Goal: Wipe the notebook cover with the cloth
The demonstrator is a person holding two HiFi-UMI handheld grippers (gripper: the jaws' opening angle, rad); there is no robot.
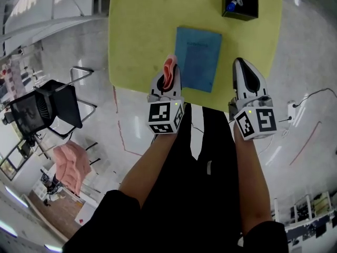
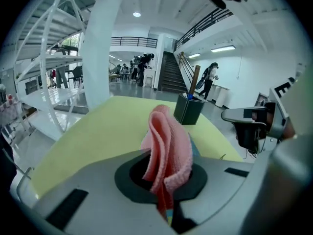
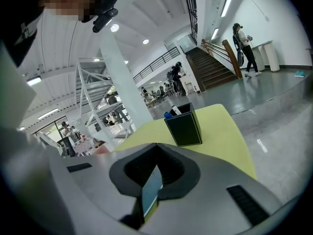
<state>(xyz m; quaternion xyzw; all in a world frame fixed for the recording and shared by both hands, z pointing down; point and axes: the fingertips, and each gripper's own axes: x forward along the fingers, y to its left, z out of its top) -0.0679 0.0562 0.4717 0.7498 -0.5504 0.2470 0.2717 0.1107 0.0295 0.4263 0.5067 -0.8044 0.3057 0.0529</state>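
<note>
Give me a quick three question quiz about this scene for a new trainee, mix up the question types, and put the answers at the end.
1. True or false: the left gripper is shut on the pink cloth.
2. Where is the blue notebook? A) lying flat on the yellow table; B) clamped in a gripper; C) on the floor.
3. Fill in: the right gripper has its jaws together and holds ____.

Key: 1 true. 2 A. 3 nothing.
</note>
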